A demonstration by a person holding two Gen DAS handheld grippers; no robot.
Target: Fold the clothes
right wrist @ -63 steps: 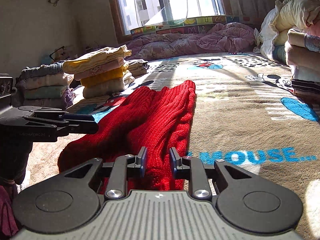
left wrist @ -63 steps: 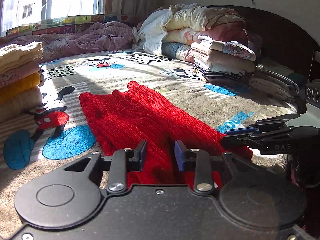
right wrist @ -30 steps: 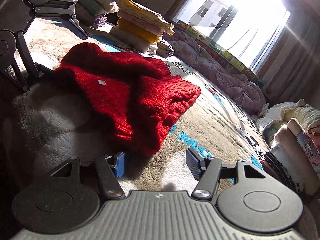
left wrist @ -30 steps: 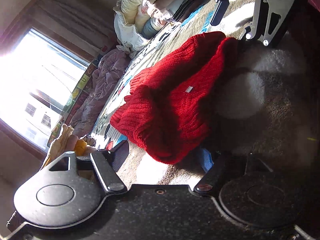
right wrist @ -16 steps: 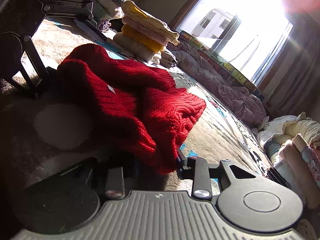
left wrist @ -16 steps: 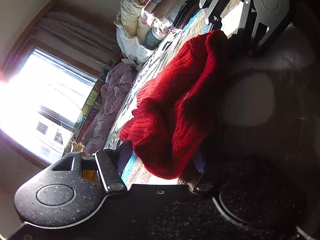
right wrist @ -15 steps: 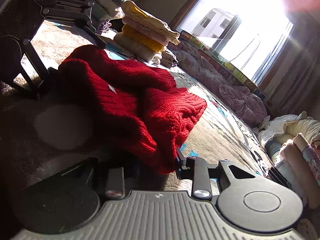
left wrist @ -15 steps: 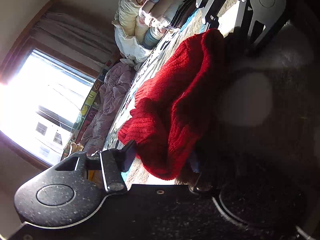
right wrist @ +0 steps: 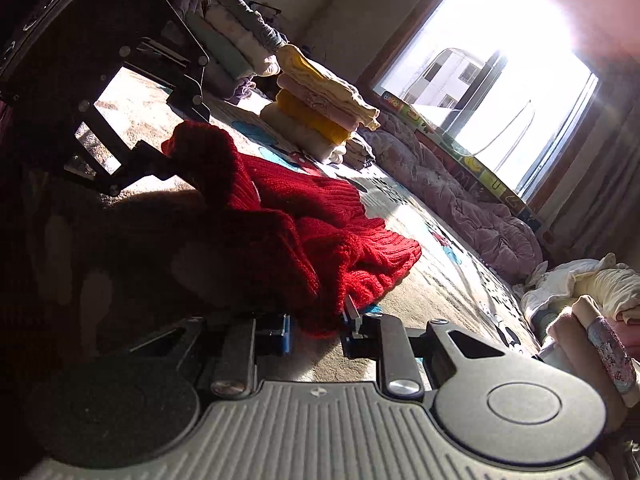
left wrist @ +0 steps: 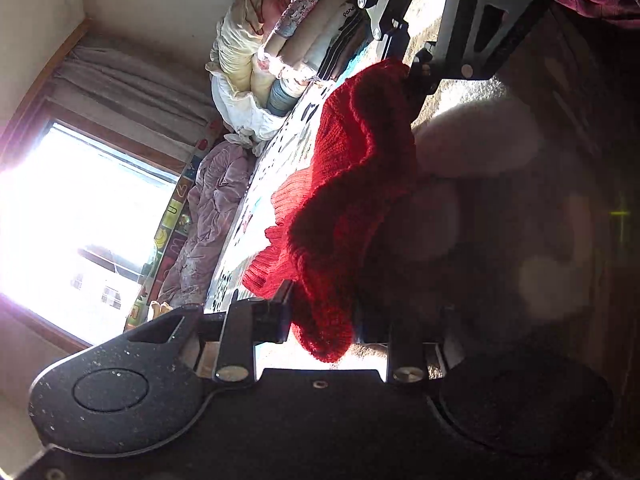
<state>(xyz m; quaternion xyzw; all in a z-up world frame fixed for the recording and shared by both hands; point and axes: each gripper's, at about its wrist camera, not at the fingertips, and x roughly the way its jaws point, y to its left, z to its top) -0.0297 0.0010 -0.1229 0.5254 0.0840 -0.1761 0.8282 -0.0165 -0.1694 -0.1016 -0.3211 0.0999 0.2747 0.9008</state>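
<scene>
My left hand-held gripper (left wrist: 320, 330) and right hand-held gripper (right wrist: 316, 332) have each just been closing, and each now stands clamped on one near corner of the red sweater (right wrist: 304, 232), knit between the pads. The sweater lies on the bed (right wrist: 448, 280), its near edge raised off the bedspread between the two grips, its far part still resting in a heap. In the left view the right gripper shows at the opposite corner, at the top of the frame.

Step in hand, as I judge it: carrying the gripped edge over onto the far part to make a fold. To do it well I would keep both corners level and equally taut, so the crease runs straight, and lay the edge down flush before letting go.

Materials: the sweater is a thick, ribbed, cable-knit wool, soft and stretchy, likely to sag between grips. The bedspread is a short-piled printed fleece. Folded stacks (right wrist: 320, 108) of smooth cotton stand beyond, well apart.
</scene>
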